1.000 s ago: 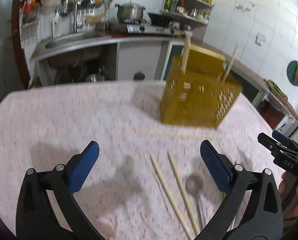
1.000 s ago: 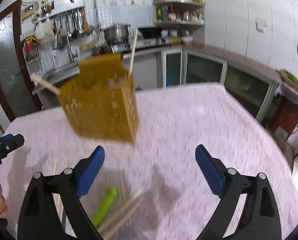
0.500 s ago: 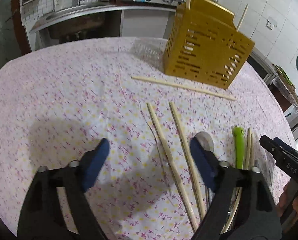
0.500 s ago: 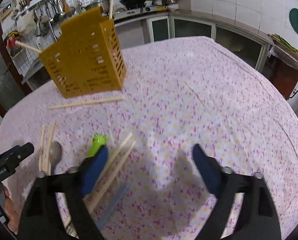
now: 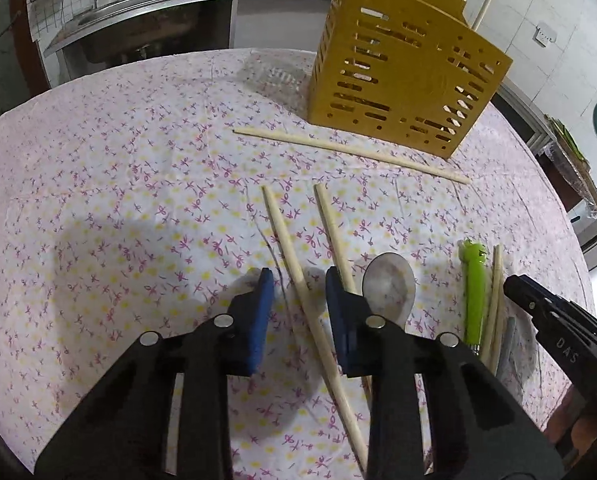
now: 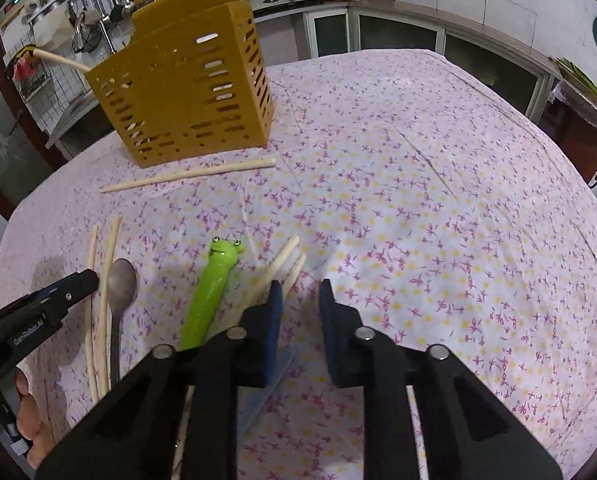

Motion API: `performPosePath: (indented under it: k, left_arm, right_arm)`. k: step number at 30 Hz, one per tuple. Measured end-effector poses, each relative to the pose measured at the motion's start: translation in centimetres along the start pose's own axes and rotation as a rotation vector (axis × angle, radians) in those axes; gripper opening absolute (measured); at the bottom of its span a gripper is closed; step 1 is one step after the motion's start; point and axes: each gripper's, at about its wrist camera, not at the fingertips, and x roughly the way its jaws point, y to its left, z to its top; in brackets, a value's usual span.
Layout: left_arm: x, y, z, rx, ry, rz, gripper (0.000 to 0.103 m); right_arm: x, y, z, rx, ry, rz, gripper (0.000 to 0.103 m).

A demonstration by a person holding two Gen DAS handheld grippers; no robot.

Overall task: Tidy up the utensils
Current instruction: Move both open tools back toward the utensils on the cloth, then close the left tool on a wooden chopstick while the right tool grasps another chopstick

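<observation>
Closing left tongs (image 5: pixel 299 280): jaws apart, one chopstick (image 5: pixel 298 276) between them, pads not yet pressing it. Second chopstick (image 5: pixel 332 224) just right of right pad; spoon (image 5: pixel 388 284) further right. Closing right tongs (image 6: pixel 300 292): jaws apart, nothing clearly between them; chopstick pair (image 6: pixel 282 258) at left pad; frog-handled green utensil (image 6: pixel 212 284) further left. Yellow slotted caddy (image 5: pixel 402 68) upright ahead of both tongs, chopsticks standing in it. Lone chopstick (image 5: pixel 350 152) flat before caddy. Floral tabletop (image 6: pixel 438 220) beneath.

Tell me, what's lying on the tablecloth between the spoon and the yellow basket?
In the left wrist view, a single chopstick lies crosswise between the spoon and the yellow basket, just before the basket's foot.
</observation>
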Motion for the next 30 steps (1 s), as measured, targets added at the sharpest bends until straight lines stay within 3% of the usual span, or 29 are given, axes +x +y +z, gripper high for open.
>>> performPosePath:
  k: [7,13,17,24,30]
  left_arm:
    - [0.7,-1.1,0.6,0.010,-0.009,0.037,0.026]
    - [1.0,-1.9,0.7,0.052,-0.024,0.082,0.024]
    - [0.9,-1.6,0.8,0.060,-0.023,0.086,0.014]
    - [0.9,-0.9,1.7,0.094,0.023,0.052,0.010]
    - [1.5,-1.6,2.6,0.146,0.049,0.086,0.010]
  right_arm:
    - [1.0,0.2,0.5,0.038,0.024,0.027,0.018]
    - [1.3,1.1,0.2,-0.009,-0.020,-0.009,0.016]
    - [1.1,0.5,0.1,-0.021,-0.020,0.033,0.012]
    - [1.5,0.1,1.3,-0.078,0.052,0.063,0.009]
    - [1.7,0.6,1.7,-0.113,0.084,0.040,0.010]
